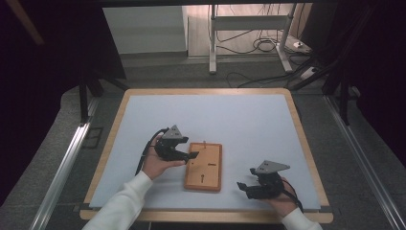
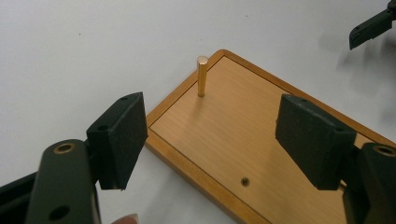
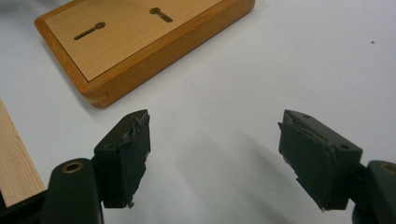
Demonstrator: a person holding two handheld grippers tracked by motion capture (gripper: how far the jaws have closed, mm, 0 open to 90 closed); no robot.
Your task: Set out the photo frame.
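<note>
Left gripper (image 1: 190,155) hovers agape over the left edge of the board (image 1: 204,166) mid-table, peg (image 2: 202,75) upright ahead between its jaws, right gripper (image 1: 242,186) slack and empty just beside; next move likely: close on peg squarely.

White sleeves (image 1: 125,199); black left gripper (image 1: 190,155) and right gripper (image 1: 242,188), each topped by a grey triangular plate, brass-ringed holes behind the pads.
</note>
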